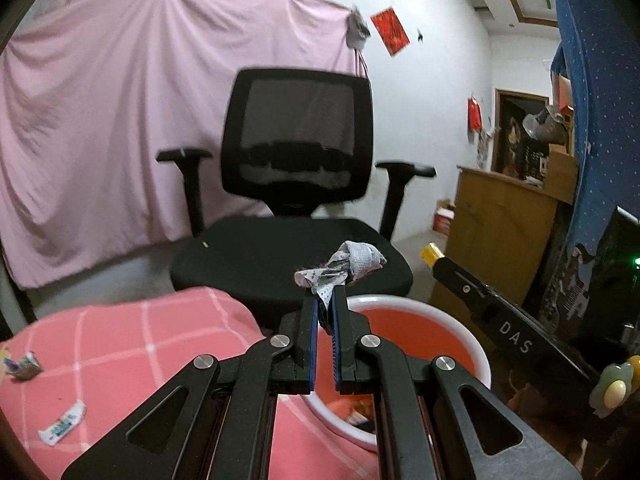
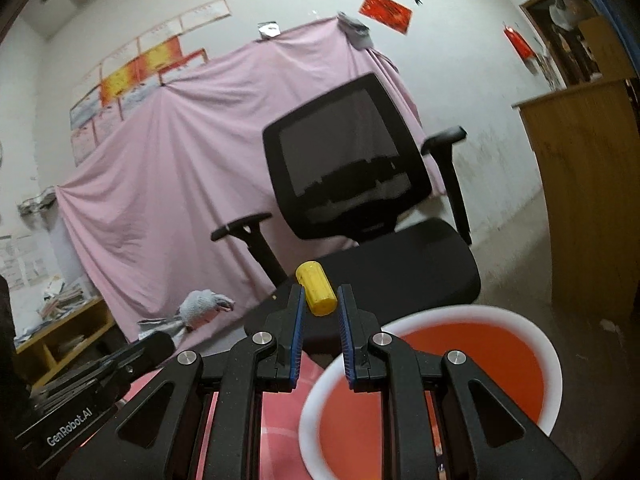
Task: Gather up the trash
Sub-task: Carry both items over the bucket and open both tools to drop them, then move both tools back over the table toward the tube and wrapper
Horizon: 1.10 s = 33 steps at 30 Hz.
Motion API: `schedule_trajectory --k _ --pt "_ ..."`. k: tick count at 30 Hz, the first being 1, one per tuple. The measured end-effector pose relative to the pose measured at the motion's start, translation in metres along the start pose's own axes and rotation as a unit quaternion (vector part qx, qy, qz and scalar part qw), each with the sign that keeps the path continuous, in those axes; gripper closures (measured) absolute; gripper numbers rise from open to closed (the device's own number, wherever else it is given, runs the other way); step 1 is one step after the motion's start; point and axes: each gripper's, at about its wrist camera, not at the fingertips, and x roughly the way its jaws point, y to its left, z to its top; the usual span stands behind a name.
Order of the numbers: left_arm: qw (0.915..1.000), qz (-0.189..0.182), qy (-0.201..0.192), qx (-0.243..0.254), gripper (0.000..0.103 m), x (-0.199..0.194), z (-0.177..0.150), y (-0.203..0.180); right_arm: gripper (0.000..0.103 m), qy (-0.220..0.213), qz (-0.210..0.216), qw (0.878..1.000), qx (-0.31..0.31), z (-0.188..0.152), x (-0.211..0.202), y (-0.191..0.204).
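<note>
Above the orange bin (image 1: 476, 344), we find the left gripper (image 1: 325, 294) clamped nearly closed on a crumpled wrapper (image 1: 344, 266). Beside it, we note the right gripper (image 2: 320, 300) pinching a yellow cylinder (image 2: 316, 294), jaws narrow.

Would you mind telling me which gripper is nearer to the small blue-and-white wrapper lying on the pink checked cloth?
Left. The left gripper, shut on crumpled grey paper, hangs beside the cloth bearing the wrapper. The right gripper, holding a yellow cap, is farther, beyond the red bin.

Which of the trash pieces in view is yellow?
The small ribbed cylinder gripped in the right tongs. The wad in the left tongs is grey-white paper.
</note>
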Motion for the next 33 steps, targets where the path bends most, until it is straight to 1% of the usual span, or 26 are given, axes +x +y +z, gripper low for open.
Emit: schedule_trajectory --k 5,9,12,14,16,18,19,20,21,24,25,26,27,28,29,31,33 --pt "0.9992 -0.016 0.032 -0.016 0.098 0.015 -0.001 0.003 0.088 0.019 -0.008 1.000 0.004 -0.003 0.006 -0.005" --pt "0.9982 -0.029 0.042 -0.031 0.095 0.020 -0.004 0.009 0.087 0.028 -0.014 0.999 0.012 -0.004 0.009 -0.009" --pt "0.9973 -0.036 0.051 -0.039 0.088 0.023 -0.005 0.012 0.087 0.037 -0.016 0.999 0.012 -0.006 0.013 -0.010" --pt "0.9966 -0.039 0.055 -0.047 0.074 0.024 -0.006 0.016 0.086 0.041 -0.017 0.999 0.011 -0.006 0.015 -0.011" --pt "0.9961 -0.041 0.053 -0.057 0.073 0.022 -0.007 0.020 0.086 0.044 -0.018 0.999 0.011 -0.007 0.016 -0.011" --pt "0.9958 -0.037 0.053 -0.065 0.073 0.019 -0.008 0.026 0.081 0.045 -0.018 0.999 0.010 -0.008 0.017 -0.009" --pt "0.9957 -0.034 0.052 -0.068 0.073 0.017 -0.007 0.030 0.074 0.044 -0.017 0.999 0.009 -0.008 0.016 -0.008" --pt "0.9958 -0.031 0.050 -0.071 0.072 0.014 -0.007 0.033 0.071 0.041 -0.015 0.999 0.007 -0.008 0.016 -0.006" --pt "0.9958 -0.027 0.048 -0.072 0.072 0.012 -0.007 0.035 0.071 0.040 -0.012 0.999 0.004 -0.008 0.015 -0.004" --pt "0.9968 -0.005 0.030 -0.074 0.065 -0.004 -0.005 0.045 0.070 0.034 -0.007 0.999 -0.009 -0.009 0.014 0.005" --pt "0.9969 0.001 0.025 -0.074 0.063 -0.008 -0.004 0.048 0.068 0.031 -0.005 0.999 -0.014 -0.009 0.013 0.009" --pt "0.9970 0.011 0.017 -0.074 0.061 -0.015 -0.003 0.052 0.061 0.027 -0.002 0.999 -0.018 -0.010 0.012 0.012" --pt "0.9970 0.020 0.010 -0.075 0.060 -0.020 -0.003 0.056 0.057 0.020 0.003 1.000 -0.023 -0.010 0.010 0.017" --pt "0.9967 0.031 0.003 -0.075 0.056 -0.028 -0.004 0.060 0.052 0.013 0.007 1.000 -0.027 -0.010 0.008 0.019" --pt "0.9962 0.044 -0.006 -0.076 0.051 -0.036 -0.003 0.066 0.052 0.004 0.013 0.999 -0.031 -0.009 0.005 0.024" --pt "0.9944 0.067 -0.023 -0.078 0.048 -0.050 -0.004 0.074 0.049 -0.009 0.025 0.999 -0.040 -0.008 0.000 0.034" --pt "0.9925 0.086 -0.036 -0.080 0.048 -0.065 -0.005 0.084 0.038 -0.022 0.038 0.998 -0.049 -0.009 -0.004 0.043"
